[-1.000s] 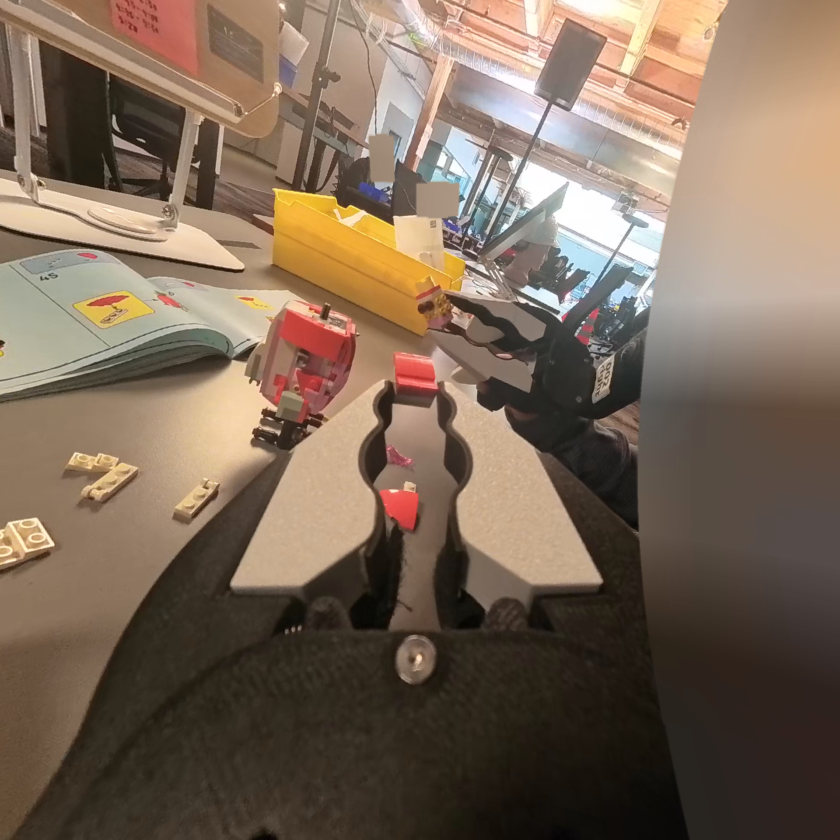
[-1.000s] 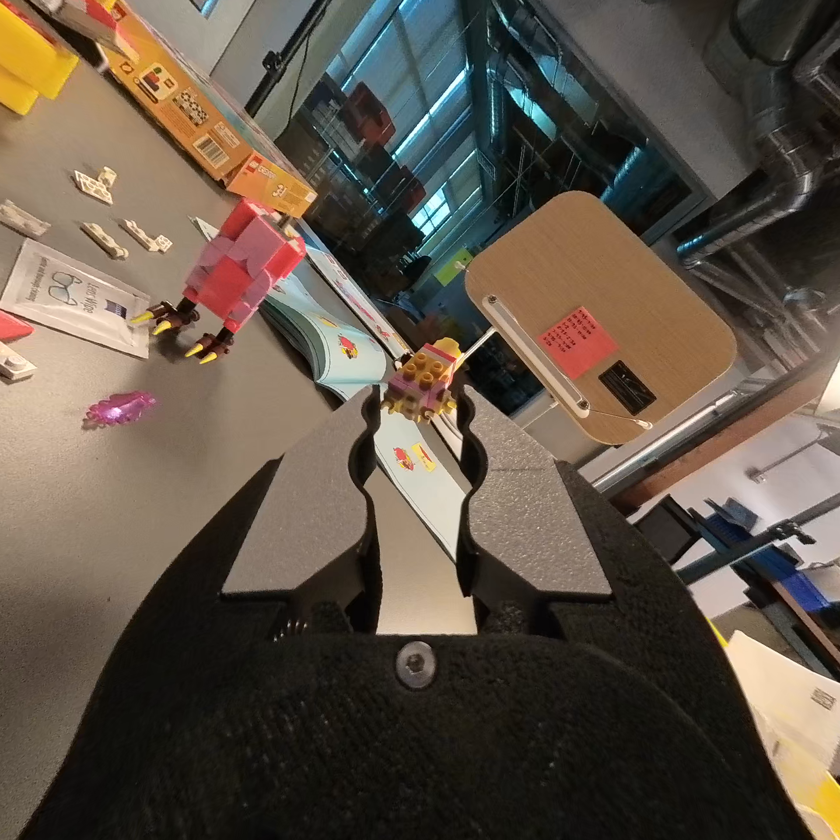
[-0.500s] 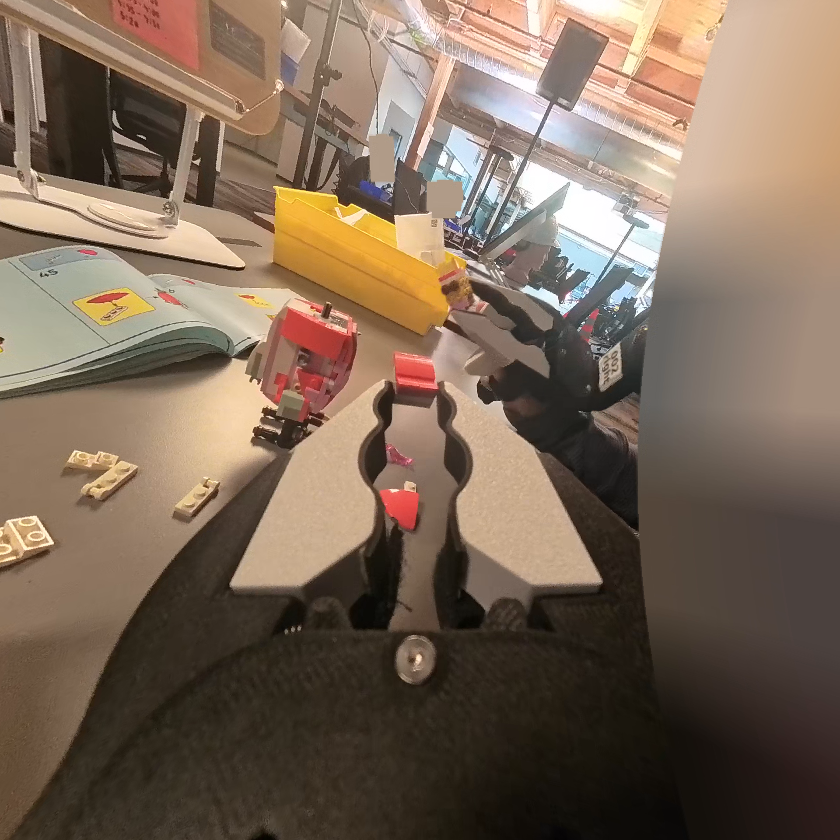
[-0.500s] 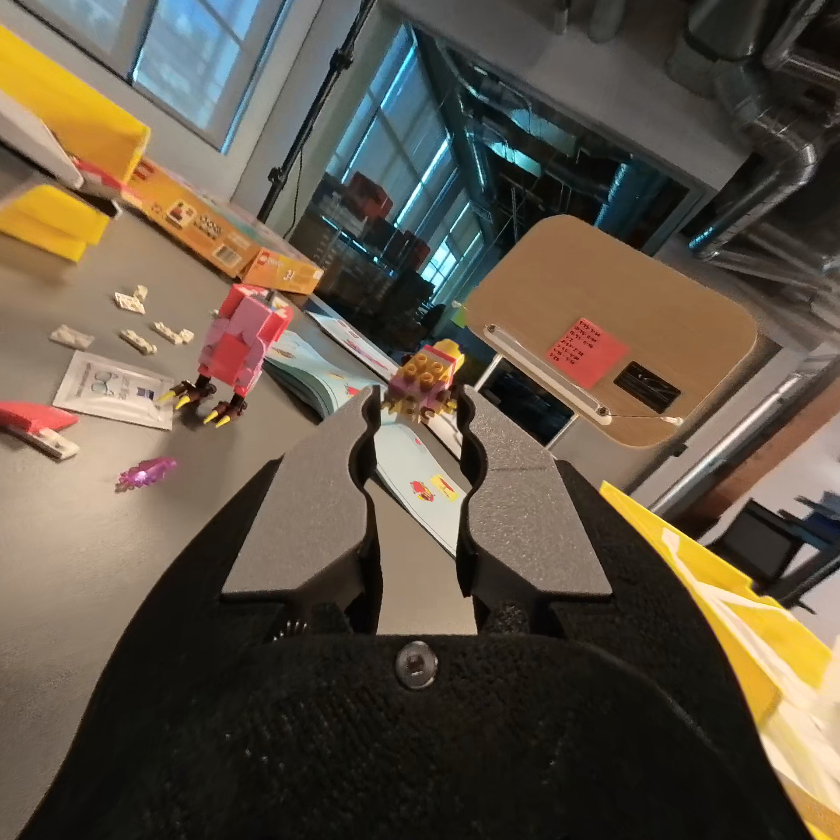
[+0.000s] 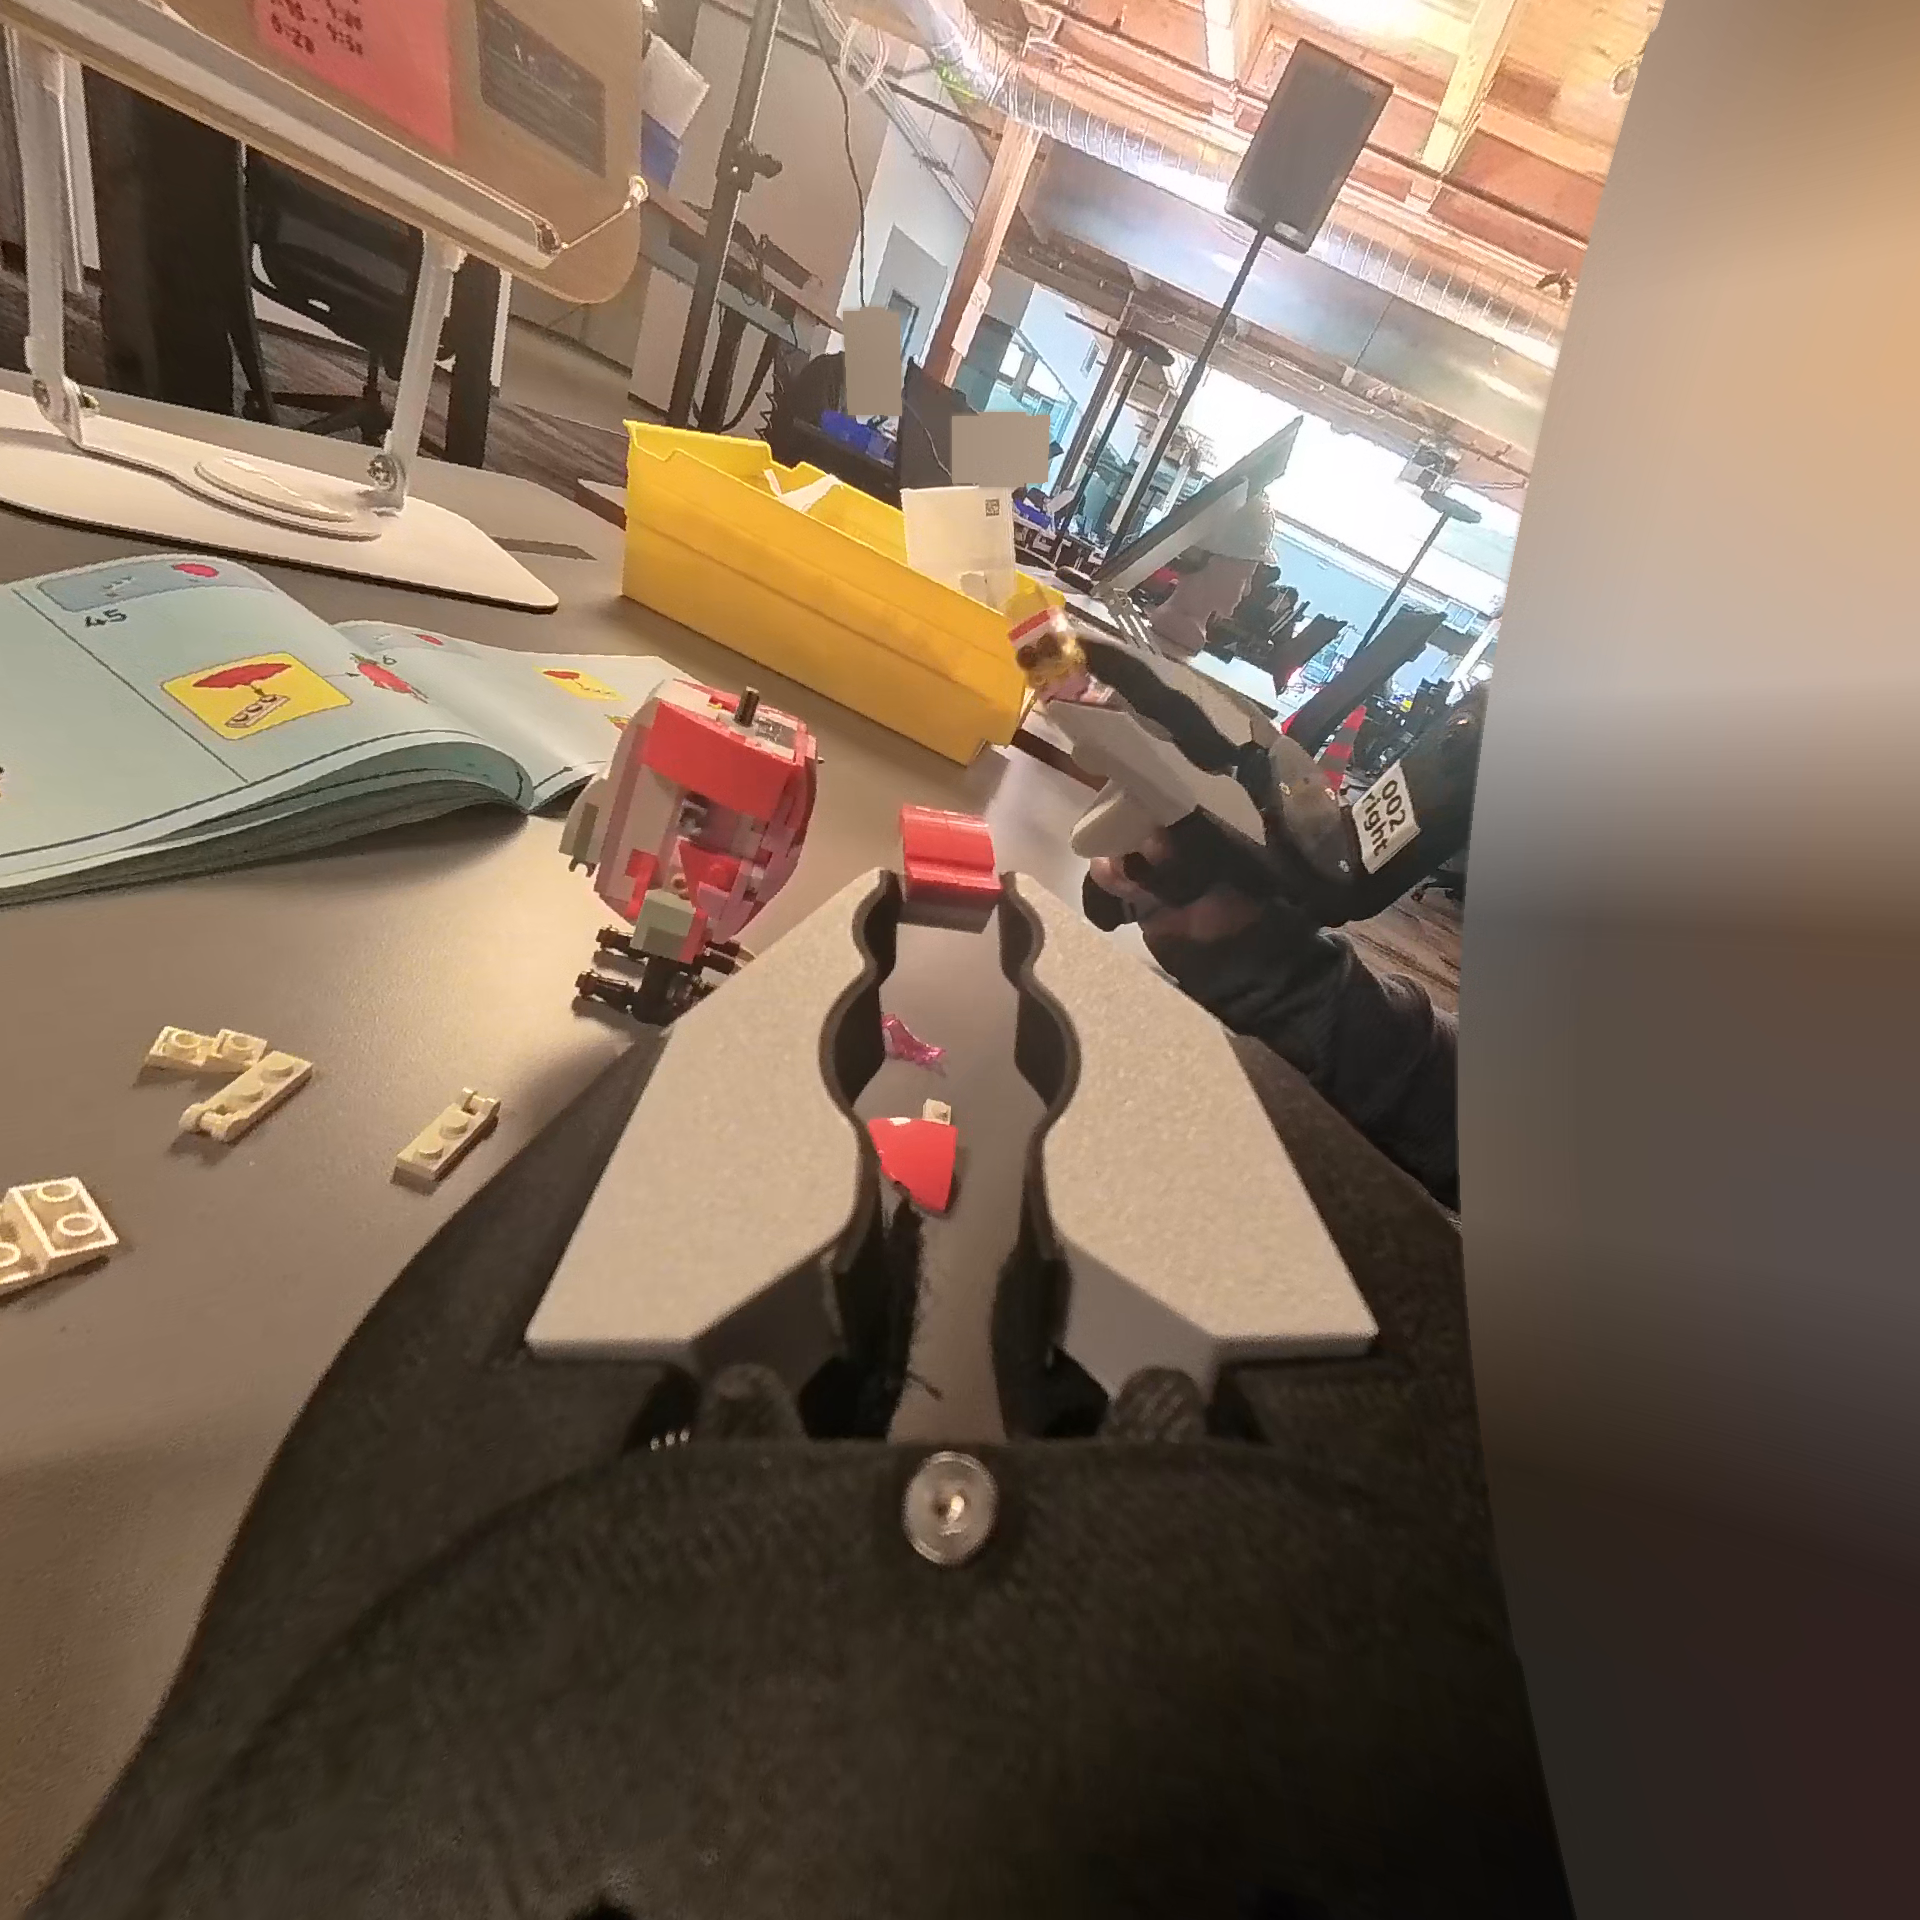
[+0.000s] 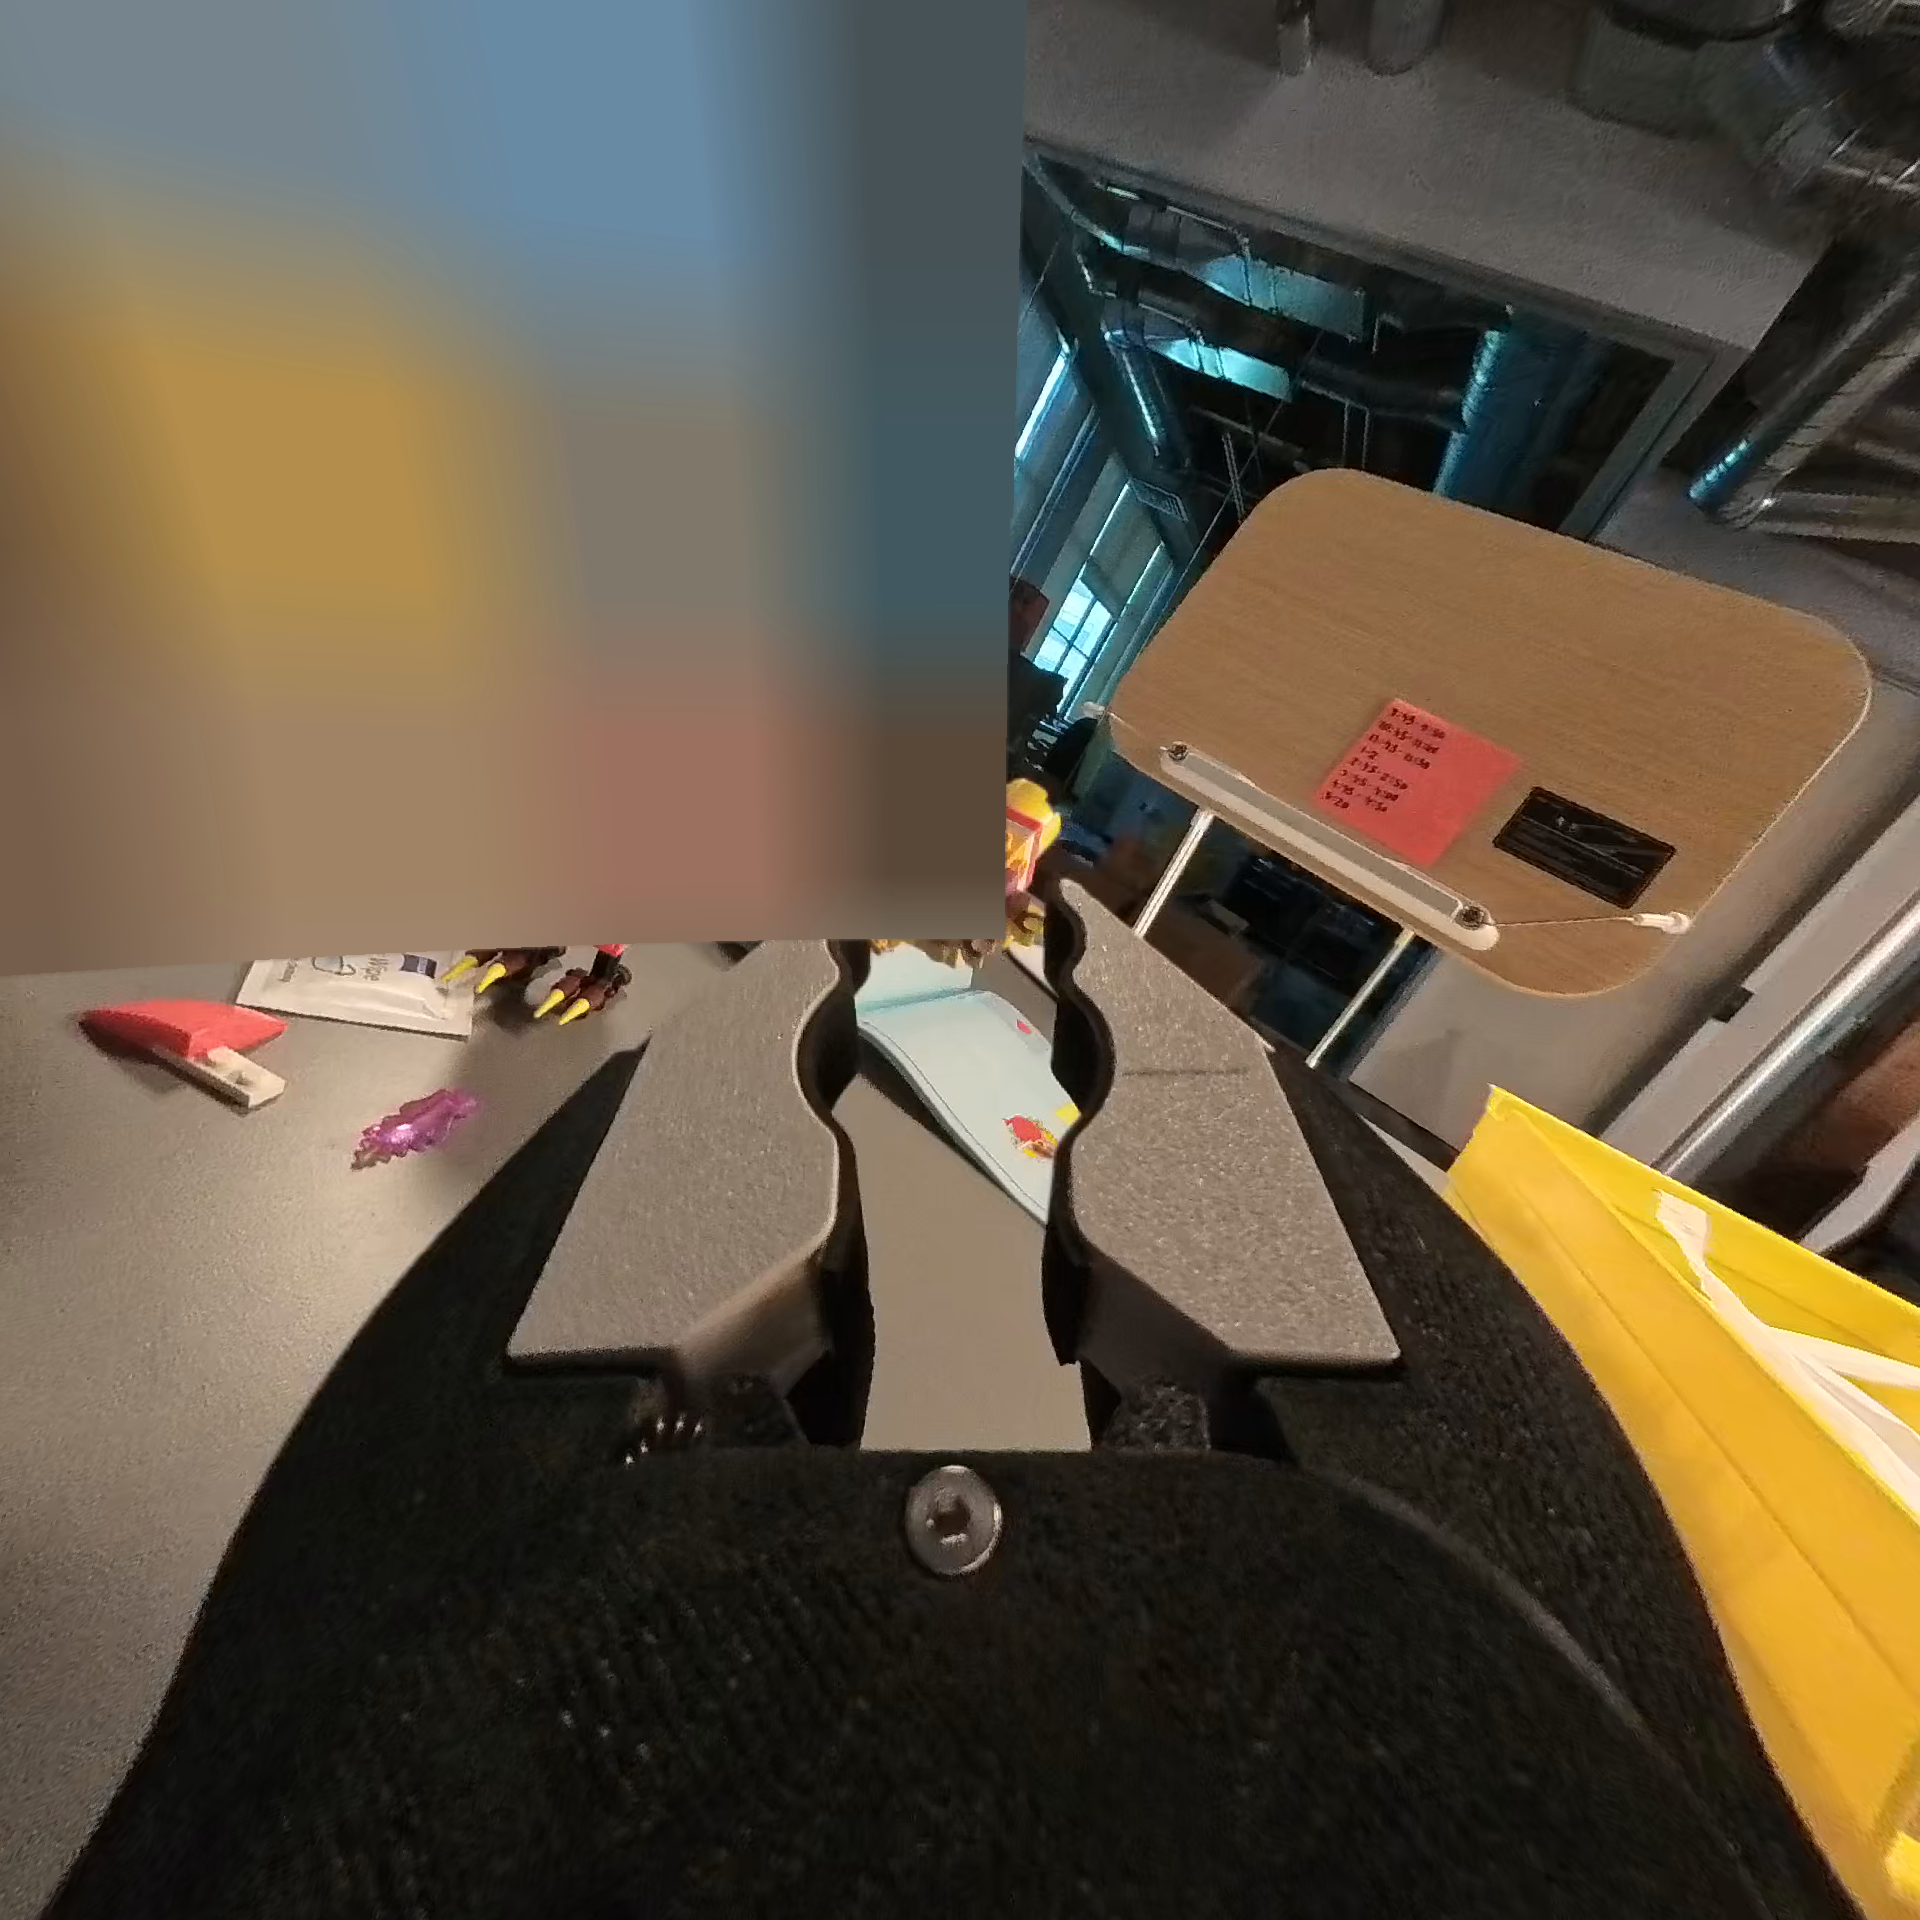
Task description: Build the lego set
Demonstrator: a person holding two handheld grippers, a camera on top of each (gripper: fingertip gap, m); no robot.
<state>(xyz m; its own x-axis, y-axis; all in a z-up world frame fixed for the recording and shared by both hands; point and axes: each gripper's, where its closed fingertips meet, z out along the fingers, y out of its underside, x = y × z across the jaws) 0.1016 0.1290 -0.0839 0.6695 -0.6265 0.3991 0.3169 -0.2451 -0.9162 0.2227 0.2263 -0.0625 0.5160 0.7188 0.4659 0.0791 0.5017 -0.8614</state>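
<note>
Holding steady in the left wrist view, the left gripper [image 5: 948, 878] stays clamped on a small red brick piece [image 5: 943, 854], both fingertips pressed against its sides, unchanged from a second ago. Beyond it on the grey table [image 5: 312, 1299] stands the red and pink brick model [image 5: 696, 821], with tan plates [image 5: 244, 1070] and the open instruction booklet [image 5: 208, 727] to its left. The right gripper [image 5: 1075, 675] has risen and tilted upward beside the yellow bin [image 5: 810, 603], carrying a small yellow and pink brick figure [image 5: 1049, 649].

In the right wrist view, the camera has swung level; a blurred patch now covers the upper left. The fingers [image 6: 1101, 997] grip the same figure [image 6: 1029, 852], partly hidden. A red wedge piece [image 6: 177, 1029] and purple translucent piece [image 6: 416, 1122] lie left.
</note>
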